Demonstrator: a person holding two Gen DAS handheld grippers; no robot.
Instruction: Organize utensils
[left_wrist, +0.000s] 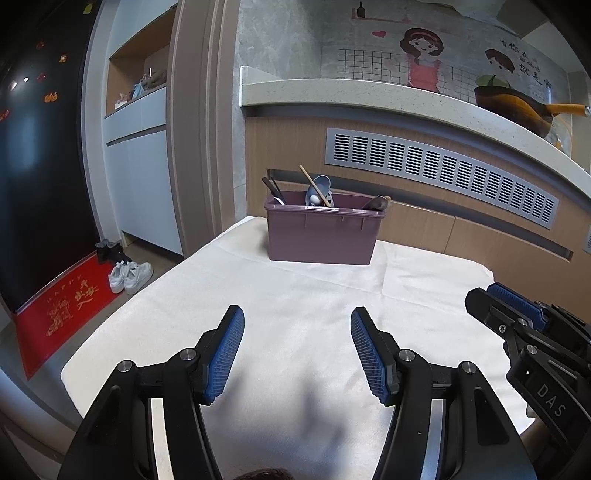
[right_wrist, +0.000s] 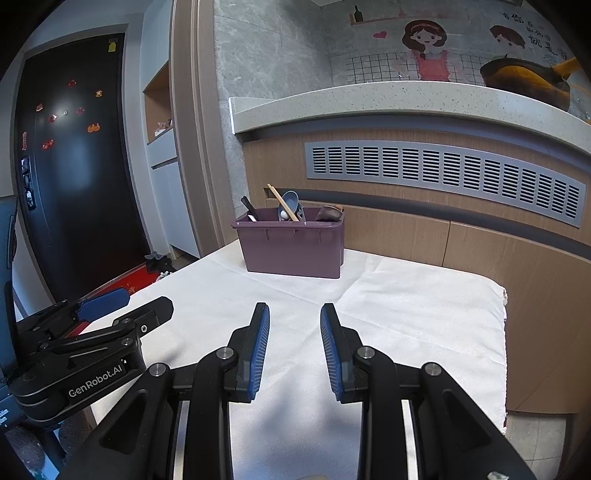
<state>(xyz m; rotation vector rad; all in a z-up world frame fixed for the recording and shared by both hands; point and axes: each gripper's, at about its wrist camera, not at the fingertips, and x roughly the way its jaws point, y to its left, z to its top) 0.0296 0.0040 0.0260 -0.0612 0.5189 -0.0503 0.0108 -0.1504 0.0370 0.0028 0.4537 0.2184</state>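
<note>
A purple plastic bin (left_wrist: 320, 233) (right_wrist: 291, 242) stands at the far end of the white cloth-covered table (left_wrist: 295, 295) (right_wrist: 406, 302). Utensils stick out of it: wooden chopsticks (left_wrist: 313, 184) (right_wrist: 282, 202), a grey-blue spoon (left_wrist: 318, 188) (right_wrist: 290, 201), black utensils (left_wrist: 272, 189) (right_wrist: 248, 207) and a brown wooden spoon (left_wrist: 376, 202) (right_wrist: 330, 212). My left gripper (left_wrist: 297, 319) hovers open over the near cloth, nothing between its blue pads. My right gripper (right_wrist: 294, 314) is also open and empty, beside the left one and well short of the bin.
A speckled counter (left_wrist: 388, 99) with a brown pan (left_wrist: 517, 107) runs behind the table above a vent grille (left_wrist: 439, 171). To the left are a dark door (right_wrist: 81, 166), a red mat (left_wrist: 62, 306), white shoes (left_wrist: 129, 277) and a cabinet (left_wrist: 140, 147).
</note>
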